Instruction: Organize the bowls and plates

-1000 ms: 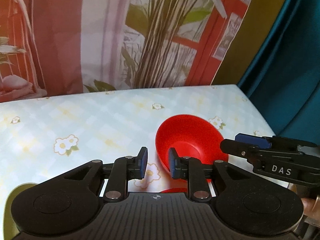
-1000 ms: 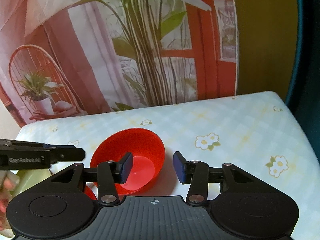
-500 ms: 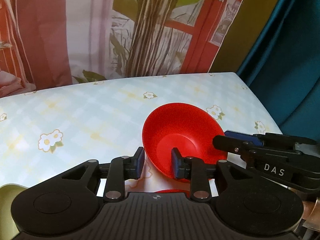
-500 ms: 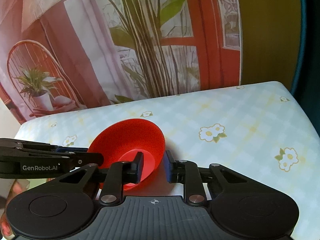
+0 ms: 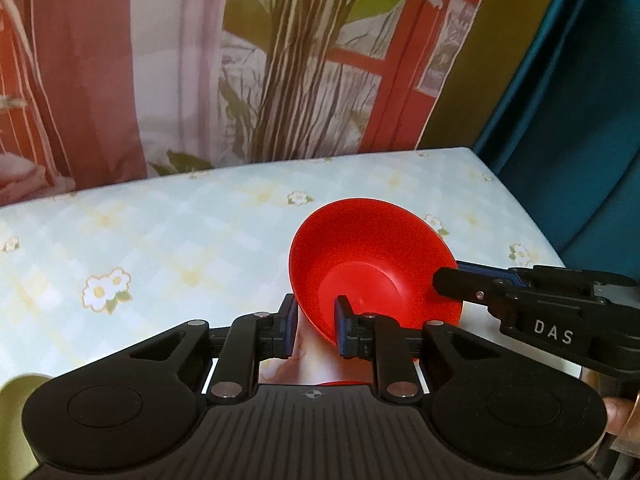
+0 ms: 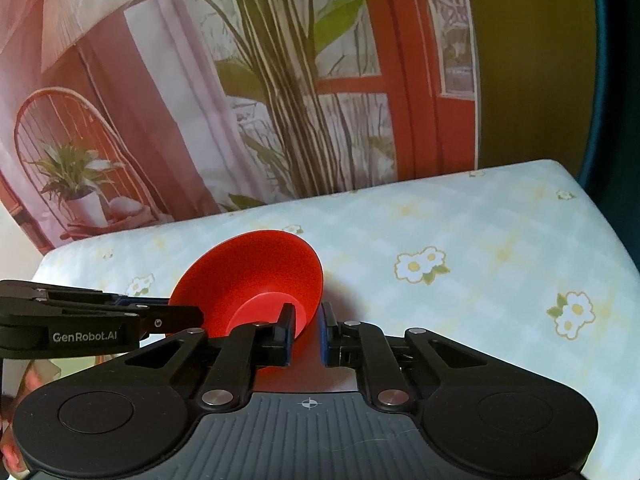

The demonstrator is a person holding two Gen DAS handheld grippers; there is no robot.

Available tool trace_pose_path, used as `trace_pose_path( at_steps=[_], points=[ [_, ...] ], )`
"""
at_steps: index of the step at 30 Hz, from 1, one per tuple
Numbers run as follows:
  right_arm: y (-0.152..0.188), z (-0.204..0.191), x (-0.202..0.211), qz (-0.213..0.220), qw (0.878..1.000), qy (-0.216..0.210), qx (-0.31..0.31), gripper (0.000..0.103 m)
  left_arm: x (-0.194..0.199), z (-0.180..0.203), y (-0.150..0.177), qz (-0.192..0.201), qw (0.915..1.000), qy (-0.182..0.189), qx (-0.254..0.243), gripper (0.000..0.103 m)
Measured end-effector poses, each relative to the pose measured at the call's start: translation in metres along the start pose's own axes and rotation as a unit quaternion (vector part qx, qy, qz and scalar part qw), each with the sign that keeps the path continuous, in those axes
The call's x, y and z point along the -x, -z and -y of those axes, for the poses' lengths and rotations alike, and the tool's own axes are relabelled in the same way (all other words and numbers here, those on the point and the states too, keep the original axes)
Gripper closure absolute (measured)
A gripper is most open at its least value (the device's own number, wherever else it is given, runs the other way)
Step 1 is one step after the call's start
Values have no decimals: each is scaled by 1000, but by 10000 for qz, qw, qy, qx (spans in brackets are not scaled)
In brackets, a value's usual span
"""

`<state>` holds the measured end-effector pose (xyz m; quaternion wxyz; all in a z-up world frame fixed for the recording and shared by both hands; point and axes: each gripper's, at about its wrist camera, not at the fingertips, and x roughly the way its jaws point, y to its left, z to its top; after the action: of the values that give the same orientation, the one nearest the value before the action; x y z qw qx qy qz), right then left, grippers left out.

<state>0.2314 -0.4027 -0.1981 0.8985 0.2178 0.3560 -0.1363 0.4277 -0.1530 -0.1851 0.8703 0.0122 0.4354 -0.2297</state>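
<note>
Only two bits of text are readable here: "DAS" in white letters on the side of the right gripper (image 5: 448, 285), which pokes in at about 3 o'clock in the left wrist view. The other is "GenRobot.AI", white on the black body of the left gripper (image 6: 192, 316), over at 9 o'clock in the right wrist view.

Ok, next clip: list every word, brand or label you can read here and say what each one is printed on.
"DAS": white letters on the side of the right gripper, seen from the left wrist.
"GenRobot.AI": white letters on the side of the left gripper, seen from the right wrist.
Nothing else is readable: the red bowl, the flowered tablecloth and the printed backdrop carry no text.
</note>
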Motion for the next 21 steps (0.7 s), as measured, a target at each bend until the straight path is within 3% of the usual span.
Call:
trace_pose_path(
  at_steps=[21],
  points=[
    [-17,-36,49,328,9991,16,281,92,68,5,9,512,9984,-41,-217,82]
  ],
)
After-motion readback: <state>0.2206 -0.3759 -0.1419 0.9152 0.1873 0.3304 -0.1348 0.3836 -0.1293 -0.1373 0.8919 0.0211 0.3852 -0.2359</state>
